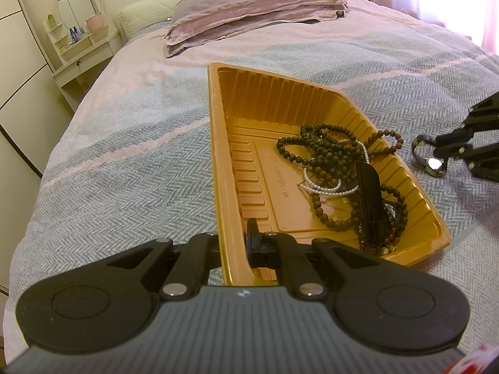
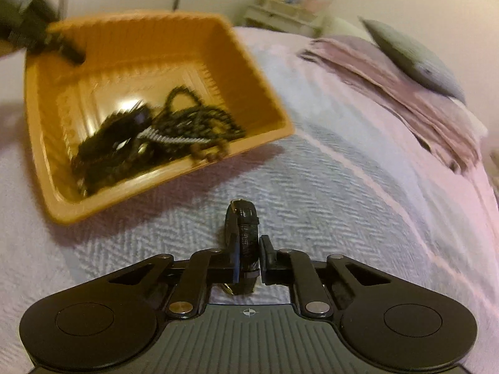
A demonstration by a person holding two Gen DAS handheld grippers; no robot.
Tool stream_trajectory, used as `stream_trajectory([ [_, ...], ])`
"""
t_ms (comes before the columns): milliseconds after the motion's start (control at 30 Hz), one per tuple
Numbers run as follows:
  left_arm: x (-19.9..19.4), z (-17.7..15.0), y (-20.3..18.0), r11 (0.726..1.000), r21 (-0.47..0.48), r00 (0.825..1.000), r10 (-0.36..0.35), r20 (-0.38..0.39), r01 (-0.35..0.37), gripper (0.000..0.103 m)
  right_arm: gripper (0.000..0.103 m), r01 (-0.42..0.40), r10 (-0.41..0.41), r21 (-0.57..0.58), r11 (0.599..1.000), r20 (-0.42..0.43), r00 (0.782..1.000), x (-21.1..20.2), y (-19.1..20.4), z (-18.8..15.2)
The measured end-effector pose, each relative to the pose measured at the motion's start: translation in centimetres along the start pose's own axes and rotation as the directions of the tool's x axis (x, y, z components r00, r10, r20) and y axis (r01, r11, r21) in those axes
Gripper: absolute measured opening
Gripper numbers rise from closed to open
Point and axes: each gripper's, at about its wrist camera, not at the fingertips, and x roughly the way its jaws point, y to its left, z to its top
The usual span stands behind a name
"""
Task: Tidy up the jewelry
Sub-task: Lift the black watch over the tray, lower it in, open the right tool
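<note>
Left hand-held gripper [image 1: 237, 243] clamped together on the near rim of the orange plastic tray [image 1: 312, 99], on the bedspread [image 1: 124, 162]. Inside the tray: dark bead necklaces [image 1: 321, 146], a white pearl strand [image 1: 327, 187], a black clip [image 1: 369, 199]. Right hand-held gripper [image 2: 249, 257] pinched on a wristwatch [image 2: 246, 230] with black strap, on the bedspread just beside the tray's right side. Folded blanket [image 1: 249, 15] and pillow farther up the bed.
</note>
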Motion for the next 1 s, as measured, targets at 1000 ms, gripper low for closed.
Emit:
stream_trajectory([
  [1000,-0.2,0.2,-0.2,1.000,-0.002,1.000,-0.002,0.003,0.002,0.006,0.011,-0.127,0.102,0.129,0.983,0.186,0.977,-5.6,0.9,8.2],
])
